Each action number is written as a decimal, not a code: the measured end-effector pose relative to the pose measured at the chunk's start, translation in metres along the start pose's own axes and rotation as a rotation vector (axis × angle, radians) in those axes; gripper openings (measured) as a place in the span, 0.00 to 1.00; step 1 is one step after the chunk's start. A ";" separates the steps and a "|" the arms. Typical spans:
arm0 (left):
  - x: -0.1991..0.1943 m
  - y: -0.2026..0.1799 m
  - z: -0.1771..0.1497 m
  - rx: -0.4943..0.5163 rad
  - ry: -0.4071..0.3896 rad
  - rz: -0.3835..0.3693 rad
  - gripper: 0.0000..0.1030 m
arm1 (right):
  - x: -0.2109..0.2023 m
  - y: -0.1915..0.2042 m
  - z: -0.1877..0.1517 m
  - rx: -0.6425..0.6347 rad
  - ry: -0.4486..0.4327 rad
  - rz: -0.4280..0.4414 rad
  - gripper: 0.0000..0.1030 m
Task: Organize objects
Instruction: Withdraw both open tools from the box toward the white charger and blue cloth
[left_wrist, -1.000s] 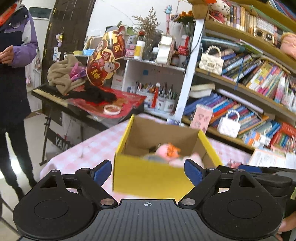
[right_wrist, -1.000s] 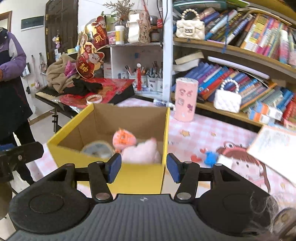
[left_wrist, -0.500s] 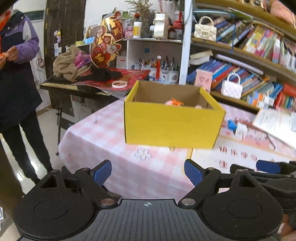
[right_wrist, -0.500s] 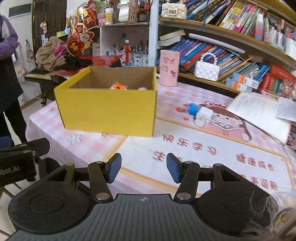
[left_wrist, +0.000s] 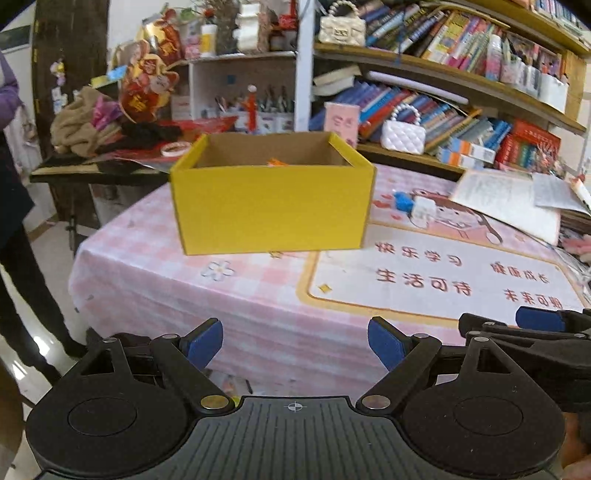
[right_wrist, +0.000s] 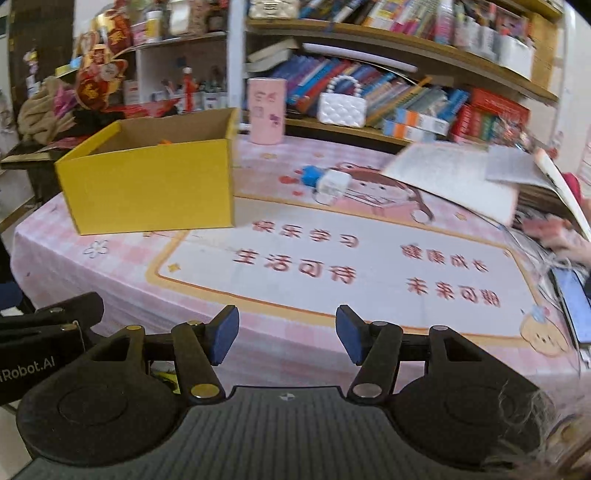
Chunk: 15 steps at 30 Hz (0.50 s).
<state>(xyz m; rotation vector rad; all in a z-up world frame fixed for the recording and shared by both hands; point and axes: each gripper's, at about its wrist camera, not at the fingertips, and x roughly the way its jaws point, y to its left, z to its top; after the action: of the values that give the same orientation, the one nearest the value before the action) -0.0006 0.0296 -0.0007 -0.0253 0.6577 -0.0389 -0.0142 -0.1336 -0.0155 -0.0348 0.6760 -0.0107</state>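
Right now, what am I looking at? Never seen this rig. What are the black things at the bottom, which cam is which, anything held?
No robot here: a person holds a two-finger gripper in each hand, and each gripper carries a fisheye camera looking forward along its fingers. The black parts with blue pads at the bottom of each picture are that gripper's own fingers.

One picture is from the left gripper, the other from the right gripper. Both stand open with nothing between the pads.

In front is a table with a pink checked tablecloth. On it stands an open yellow box, with something orange just showing over its rim. Right of the box lie a small blue and white toy and open papers. A pink cylinder stands behind the box, and bookshelves fill the background.
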 end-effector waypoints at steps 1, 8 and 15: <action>0.001 -0.002 0.000 0.005 0.004 -0.008 0.85 | -0.001 -0.003 -0.001 0.010 0.001 -0.012 0.55; 0.014 -0.027 0.006 0.050 0.017 -0.077 0.85 | 0.002 -0.027 -0.001 0.053 0.014 -0.090 0.55; 0.034 -0.058 0.018 0.070 0.032 -0.136 0.85 | 0.011 -0.057 0.002 0.070 0.021 -0.150 0.55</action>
<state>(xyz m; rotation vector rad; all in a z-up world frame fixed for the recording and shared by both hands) 0.0357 -0.0300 -0.0051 -0.0019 0.6854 -0.1937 -0.0042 -0.1912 -0.0182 -0.0178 0.6924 -0.1793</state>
